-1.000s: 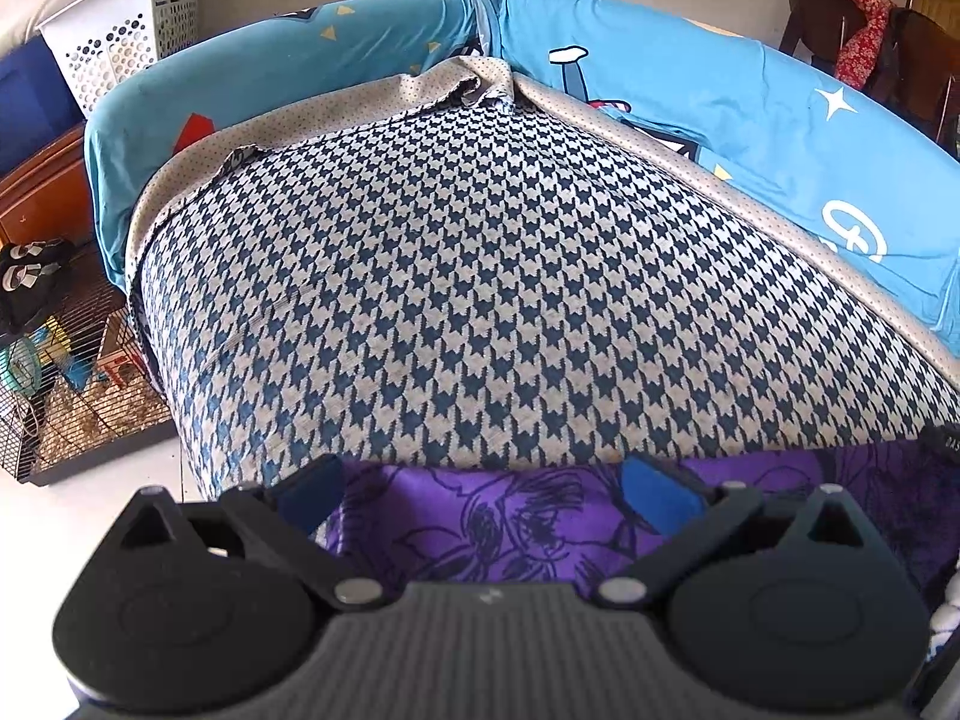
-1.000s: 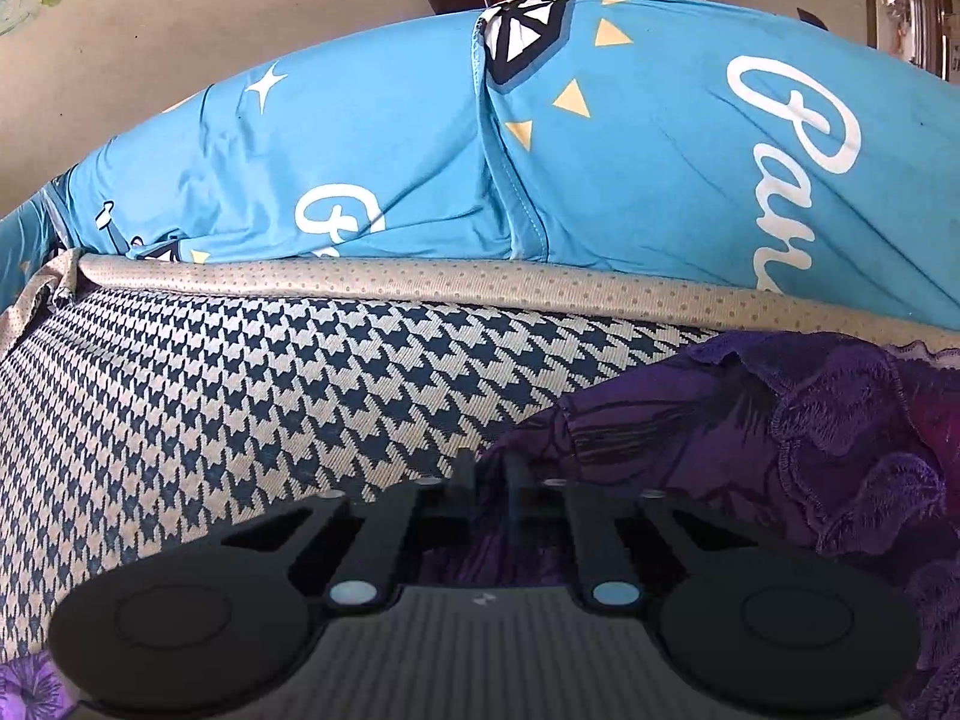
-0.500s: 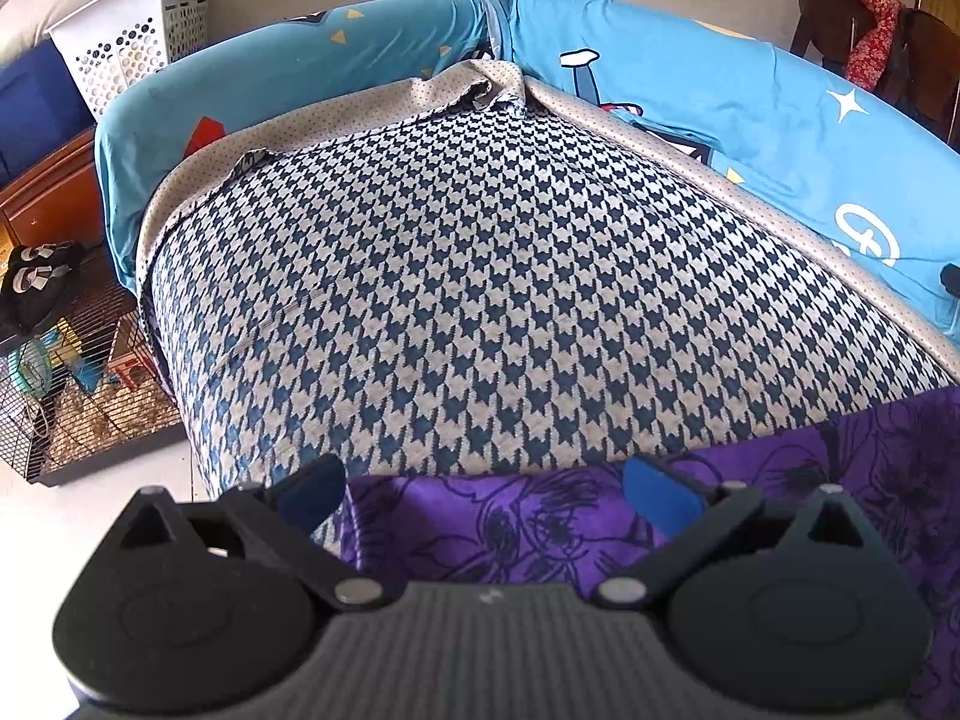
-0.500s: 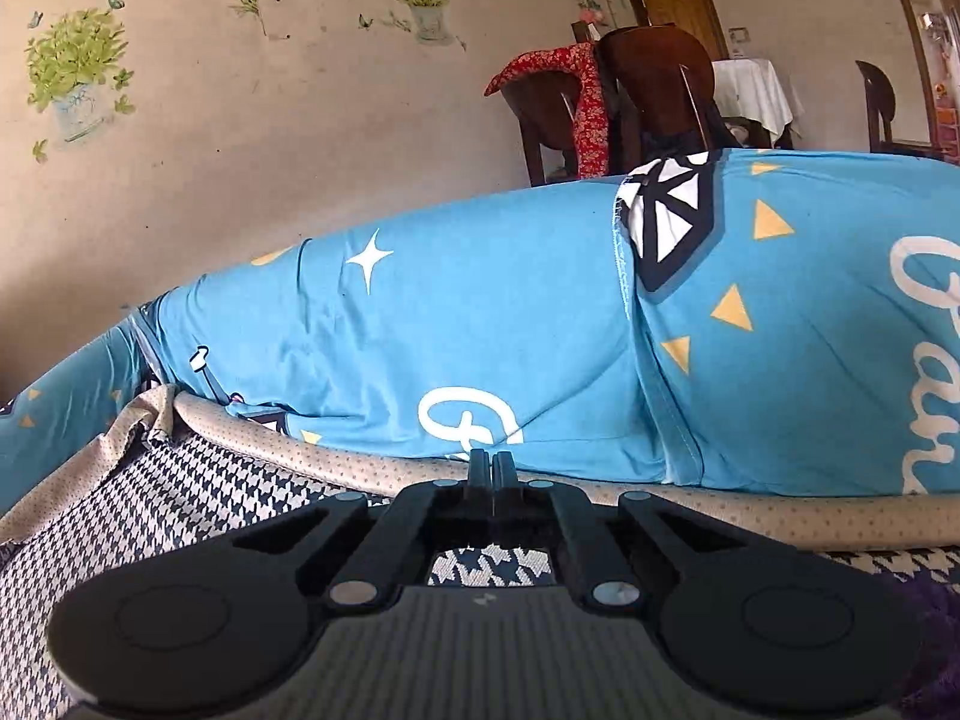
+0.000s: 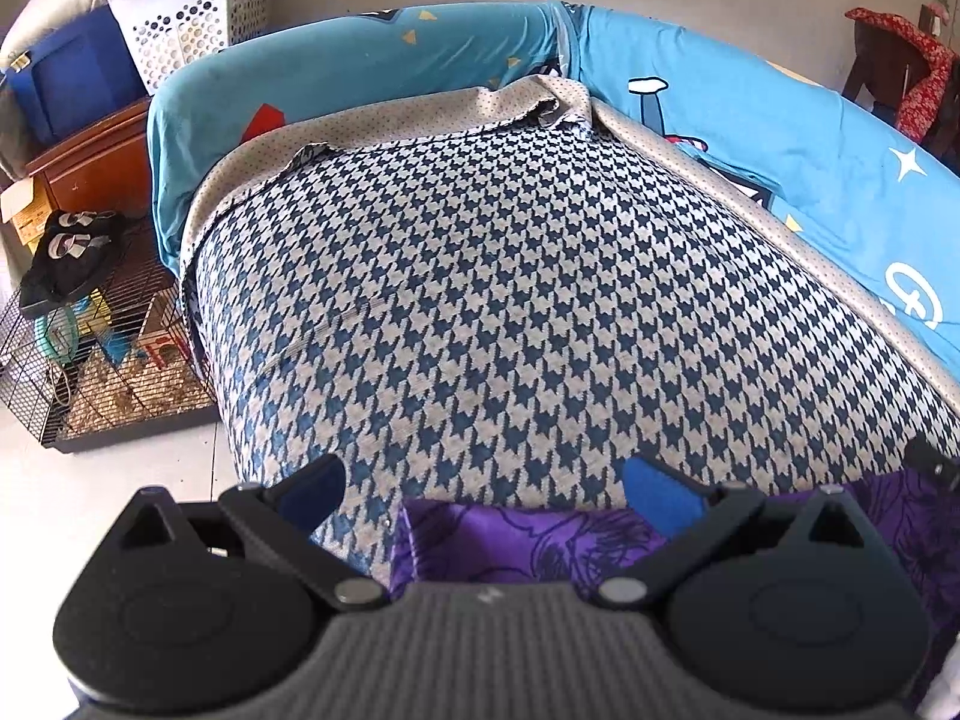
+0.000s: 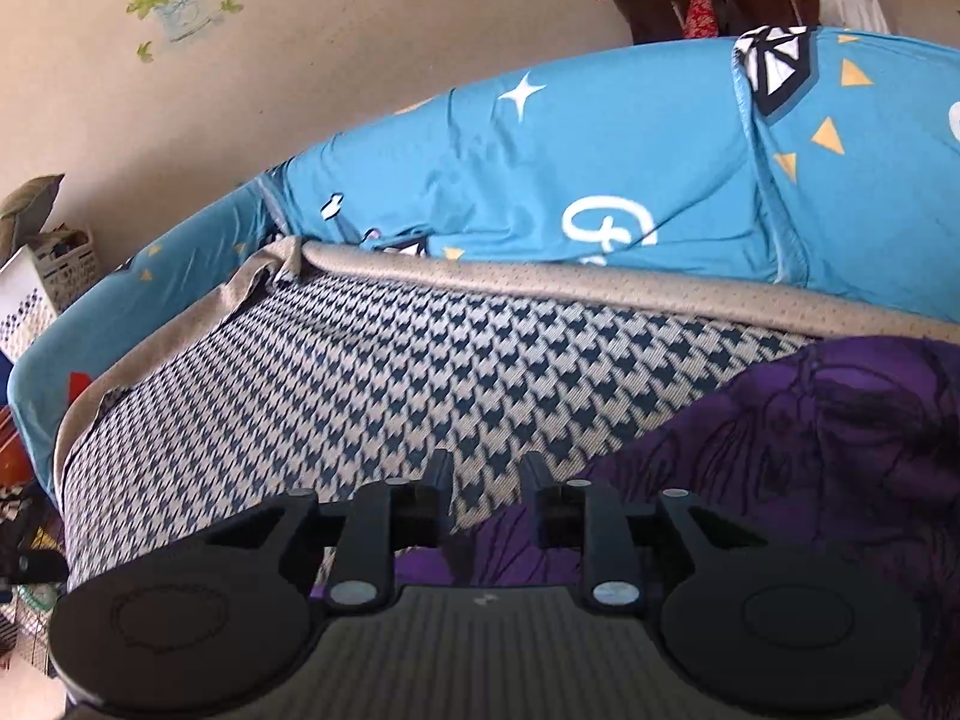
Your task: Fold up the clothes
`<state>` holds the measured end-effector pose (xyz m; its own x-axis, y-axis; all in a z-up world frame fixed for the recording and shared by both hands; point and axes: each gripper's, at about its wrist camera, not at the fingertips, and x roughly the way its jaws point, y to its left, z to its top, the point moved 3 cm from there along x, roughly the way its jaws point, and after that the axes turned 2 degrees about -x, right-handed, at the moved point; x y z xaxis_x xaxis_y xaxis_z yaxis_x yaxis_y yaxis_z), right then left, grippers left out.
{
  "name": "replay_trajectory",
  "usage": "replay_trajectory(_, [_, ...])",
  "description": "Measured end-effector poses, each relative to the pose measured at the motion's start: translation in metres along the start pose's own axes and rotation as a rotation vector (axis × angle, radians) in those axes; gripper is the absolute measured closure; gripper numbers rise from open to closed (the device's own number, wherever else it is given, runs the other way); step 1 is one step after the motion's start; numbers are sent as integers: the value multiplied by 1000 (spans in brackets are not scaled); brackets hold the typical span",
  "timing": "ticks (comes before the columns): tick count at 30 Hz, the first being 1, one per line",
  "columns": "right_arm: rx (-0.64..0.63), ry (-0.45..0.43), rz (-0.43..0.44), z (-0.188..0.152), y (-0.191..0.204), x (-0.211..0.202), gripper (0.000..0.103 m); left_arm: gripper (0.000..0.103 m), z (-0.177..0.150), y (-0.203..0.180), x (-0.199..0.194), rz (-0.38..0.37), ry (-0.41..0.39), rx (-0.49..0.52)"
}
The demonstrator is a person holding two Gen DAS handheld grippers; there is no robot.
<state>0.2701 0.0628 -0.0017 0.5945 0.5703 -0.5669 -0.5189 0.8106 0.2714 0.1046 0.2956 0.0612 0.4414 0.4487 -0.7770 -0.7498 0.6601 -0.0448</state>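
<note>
Two grippers, one garment: listed from largest thing to smallest.
Sofa seat (image 5: pixel 510 300): wide cushion in a blue-and-cream houndstooth weave, edged at the back by a beige dotted strip.
Sofa cover (image 6: pixel 600 180): bright blue cloth with white stars, yellow triangles and white lettering, draped over the back and armrest.
Purple garment (image 6: pixel 810 450): dark purple cloth with a black floral print, lying on the near right part of the seat; in the left wrist view its edge sits just under the fingers.
Wire cage (image 5: pixel 78 360): on the floor left of the sofa, a black bag resting on top.
Laundry basket (image 5: pixel 192 18): white, perforated, behind the armrest.
Left gripper (image 5: pixel 486 486): spread wide, blue pads well apart, holding nothing, above the garment's edge.
Right gripper (image 6: pixel 486 468): fingers parted by a narrow gap, nothing between them, over the garment's left edge.
</note>
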Motion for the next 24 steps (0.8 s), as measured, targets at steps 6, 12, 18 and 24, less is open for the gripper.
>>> replay_trajectory(6, [-109,83,87,-32,39,-4,56,0,6,13,1,27,-14,-42])
replay_trajectory(12, [-210,134,113,-54,69,0,49,0,8,18,3,22,-6,-51])
replay_trajectory(18, [-255,152,102,-55,83,15,36,0,11,24,2,20,-9,-74])
replay_trajectory(24, [-347,145,62,-69,93,28,35,0,11,24,3,10,-2,-70])
